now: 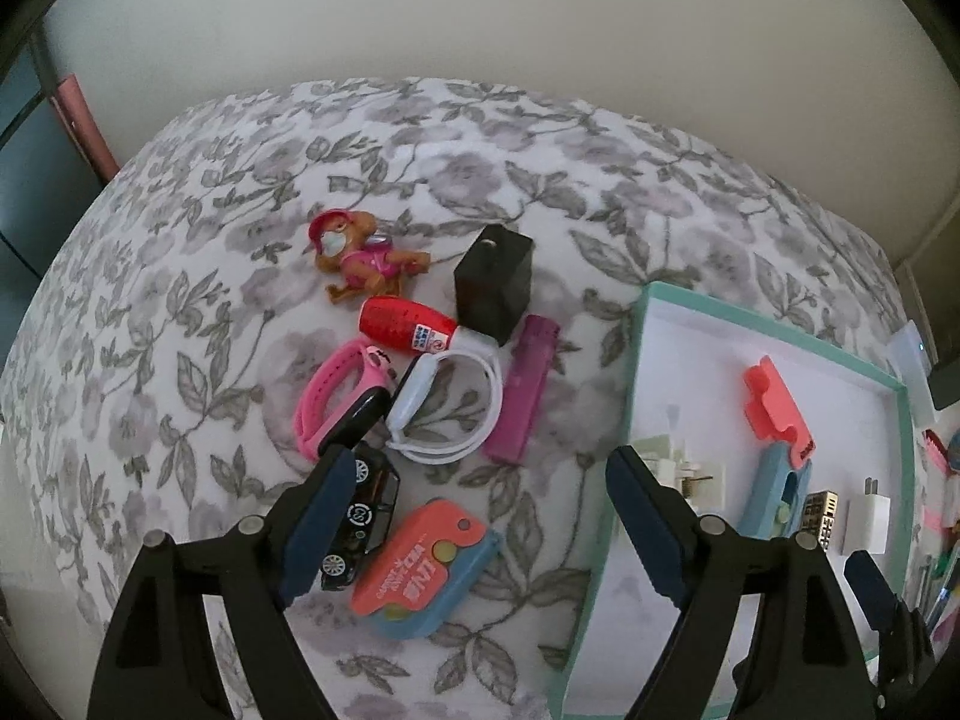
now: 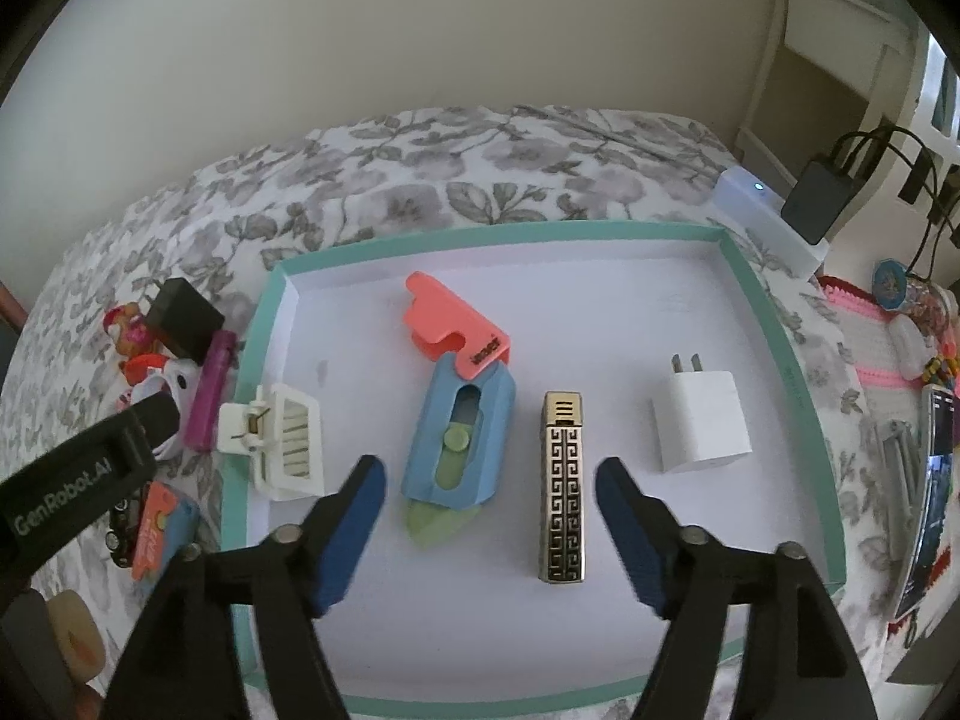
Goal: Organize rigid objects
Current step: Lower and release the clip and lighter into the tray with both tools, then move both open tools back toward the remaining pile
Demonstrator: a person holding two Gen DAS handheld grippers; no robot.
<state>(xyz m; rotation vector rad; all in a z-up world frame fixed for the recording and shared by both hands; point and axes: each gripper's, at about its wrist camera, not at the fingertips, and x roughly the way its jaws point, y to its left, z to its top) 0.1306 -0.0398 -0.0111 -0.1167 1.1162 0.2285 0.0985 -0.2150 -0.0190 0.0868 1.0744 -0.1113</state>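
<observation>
A pile of small objects lies on the floral bedspread in the left wrist view: a toy dog (image 1: pixel 360 255), a black block (image 1: pixel 495 282), a red tube (image 1: pixel 408 324), a pink band (image 1: pixel 339 399), a white band (image 1: pixel 447 408), a purple lighter (image 1: pixel 522 390), a black toy car (image 1: pixel 360 519) and a coral-and-blue card toy (image 1: pixel 420 570). My left gripper (image 1: pixel 480 468) is open above the pile. A teal-rimmed tray (image 2: pixel 780 324) holds a white clip (image 2: pixel 282 438), a coral-and-blue toy cutter (image 2: pixel 462 396), a gold patterned lighter (image 2: pixel 564 486) and a white charger (image 2: pixel 699 420). My right gripper (image 2: pixel 489 474) is open and empty over the tray.
A white device (image 2: pixel 774 216) with a dark power bank (image 2: pixel 819 198) and cables sits past the tray's far right corner. Pink crochet cloth, beads and a phone (image 2: pixel 927 498) lie to the right. The left gripper's arm (image 2: pixel 78 492) shows at the left of the right wrist view.
</observation>
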